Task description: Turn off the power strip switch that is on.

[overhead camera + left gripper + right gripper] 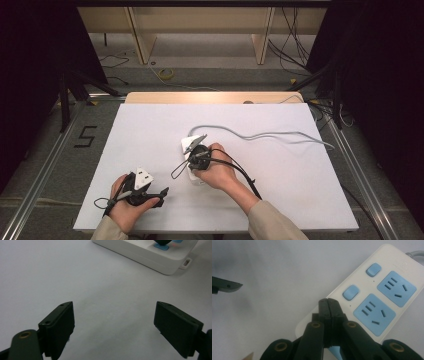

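The power strip (pixel 362 302) has a creamy white body, with light blue socket faces (pixel 374 317) and two light blue buttons (pixel 350 292); the socket slots are dark. Its cord (pixel 260 135) is pale grey. The tabletop (pixel 150 145) is plain white, unpatterned. Both grippers, left (pixel 115 327) and right (pixel 328 305), are black with brass-coloured rivets. The sleeves (pixel 275 222) are beige.

Glossy plastic power strip (pixel 372 302), matt table (pixel 274 272)

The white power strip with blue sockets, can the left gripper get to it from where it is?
Probably yes. The left gripper is open, and bare white table lies between it and the white power strip with blue sockets. The shut right gripper sits over the strip, though.
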